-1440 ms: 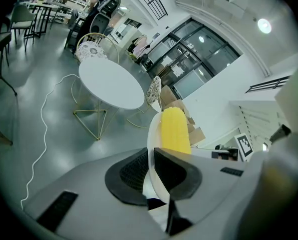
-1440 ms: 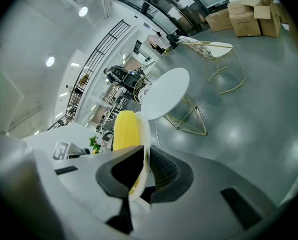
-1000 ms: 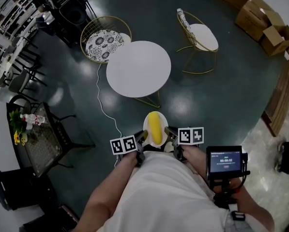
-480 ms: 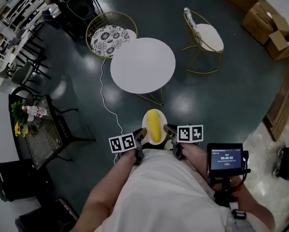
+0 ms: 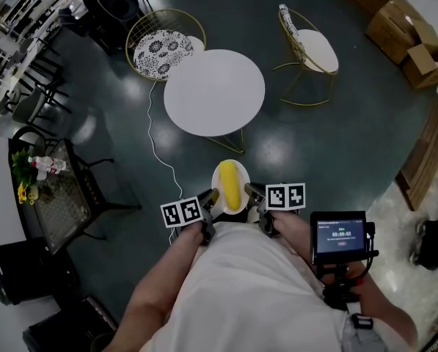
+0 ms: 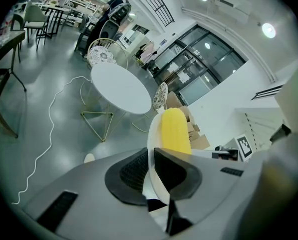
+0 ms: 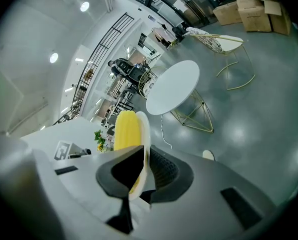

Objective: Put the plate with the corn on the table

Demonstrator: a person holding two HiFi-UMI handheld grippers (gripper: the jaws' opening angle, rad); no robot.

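Head view: the plate (image 5: 218, 184) carrying the corn (image 5: 230, 183) hangs above the floor at 6 o'clock from the round white table (image 5: 214, 92), well apart. The left gripper (image 5: 210, 199) clamps its 9 o'clock rim, the right gripper (image 5: 250, 192) its 3 o'clock rim. The digits on the small screen (image 5: 341, 235) are too small to read.

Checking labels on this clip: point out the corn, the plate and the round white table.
corn (image 5: 230, 185), head view, middle of the cob.
plate (image 5: 216, 182), head view, bare left rim.
round white table (image 5: 214, 92), head view, centre of its top.
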